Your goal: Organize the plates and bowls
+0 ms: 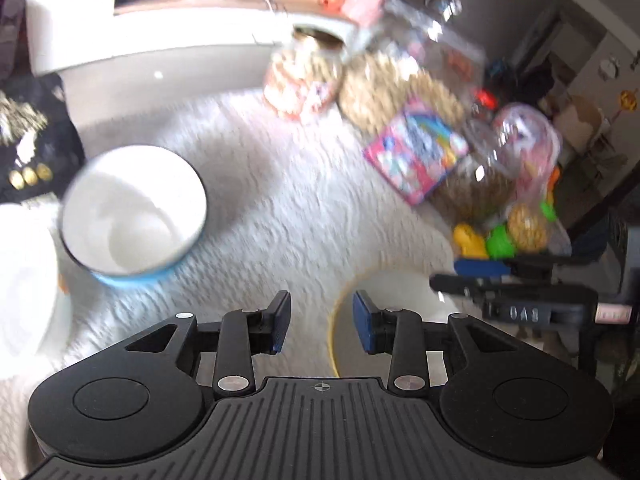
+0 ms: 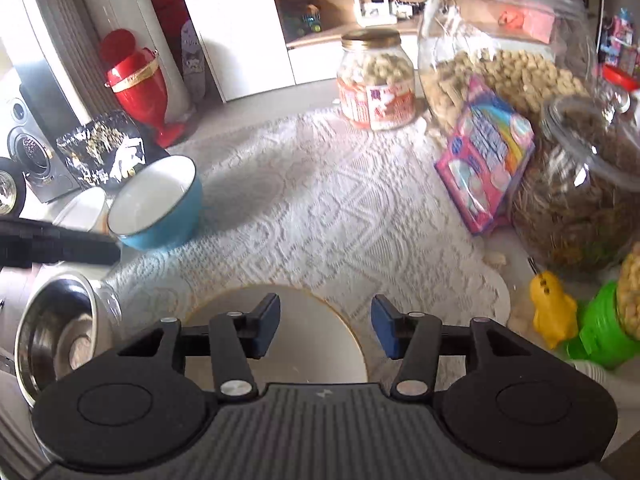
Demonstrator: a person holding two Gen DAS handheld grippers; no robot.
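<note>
At the bottom of each wrist view, the left gripper (image 1: 322,326) and right gripper (image 2: 325,326) stand apart, empty. A gold-rimmed plate (image 2: 320,344) lies below the right one; farther, mid-left, the blue bowl (image 2: 160,204) tilts on the white cloth (image 2: 320,200).

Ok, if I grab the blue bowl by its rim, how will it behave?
The blue bowl looks glazed, so probably stiff, breakable and slippery between the fingers. It already sits tilted against a white dish, so a push may tip or rock it. The textured mat likely resists sliding.
</note>
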